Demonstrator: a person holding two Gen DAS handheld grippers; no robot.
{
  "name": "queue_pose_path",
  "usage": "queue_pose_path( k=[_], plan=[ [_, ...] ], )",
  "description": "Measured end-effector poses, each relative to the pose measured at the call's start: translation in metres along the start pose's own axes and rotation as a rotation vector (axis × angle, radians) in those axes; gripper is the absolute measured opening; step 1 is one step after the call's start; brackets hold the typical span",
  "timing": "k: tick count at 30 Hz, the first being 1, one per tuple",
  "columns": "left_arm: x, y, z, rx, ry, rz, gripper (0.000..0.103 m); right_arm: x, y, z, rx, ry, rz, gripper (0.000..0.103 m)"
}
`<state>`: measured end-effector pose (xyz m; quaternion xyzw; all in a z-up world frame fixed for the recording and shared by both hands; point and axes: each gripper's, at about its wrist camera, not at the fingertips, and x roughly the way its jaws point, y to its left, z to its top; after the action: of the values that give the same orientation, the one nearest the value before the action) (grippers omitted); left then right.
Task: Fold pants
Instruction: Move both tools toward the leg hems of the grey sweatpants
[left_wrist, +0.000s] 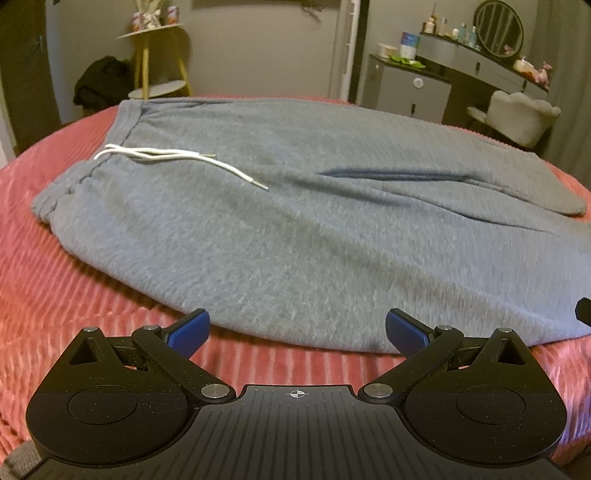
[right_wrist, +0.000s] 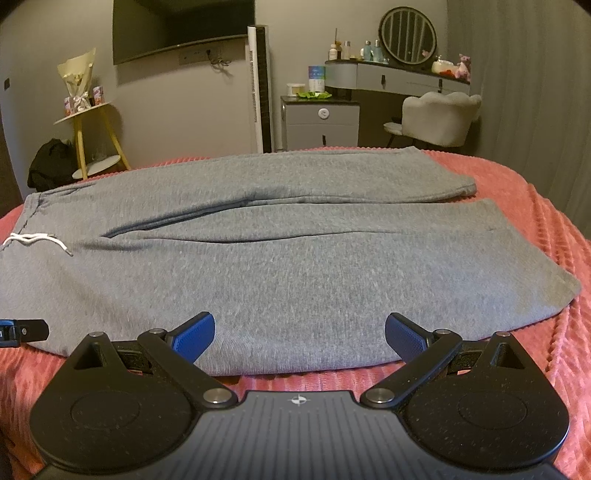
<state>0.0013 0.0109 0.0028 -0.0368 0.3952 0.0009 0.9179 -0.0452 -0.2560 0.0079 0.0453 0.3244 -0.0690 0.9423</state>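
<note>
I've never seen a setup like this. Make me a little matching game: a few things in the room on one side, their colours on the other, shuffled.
Things:
1. pants
2. bedspread
3. drawstring
4. stool

Colours:
A. white
B. yellow legs
C. grey
D. pink-red

Pairs: 1-C, 2-D, 3-A, 4-B
</note>
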Motion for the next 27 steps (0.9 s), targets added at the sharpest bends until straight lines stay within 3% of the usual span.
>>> queue_pose_path(
  k=[7,15,27],
  plan=[
    [0.002,0.004,0.004,-0.013,-0.019,0.002,0.103,0.001,-0.018,0.01,0.112,-0.027,0.068,0.099],
    [0.011,0.013,0.01,-0.059,-0.019,0.012,0.103,0.023,-0.042,0.016,0.244,0.011,0.117,0.099],
    [0.027,0.018,0.014,-0.083,0.007,0.036,0.103,0.071,-0.045,0.029,0.2,0.127,0.083,0.099]
  ],
)
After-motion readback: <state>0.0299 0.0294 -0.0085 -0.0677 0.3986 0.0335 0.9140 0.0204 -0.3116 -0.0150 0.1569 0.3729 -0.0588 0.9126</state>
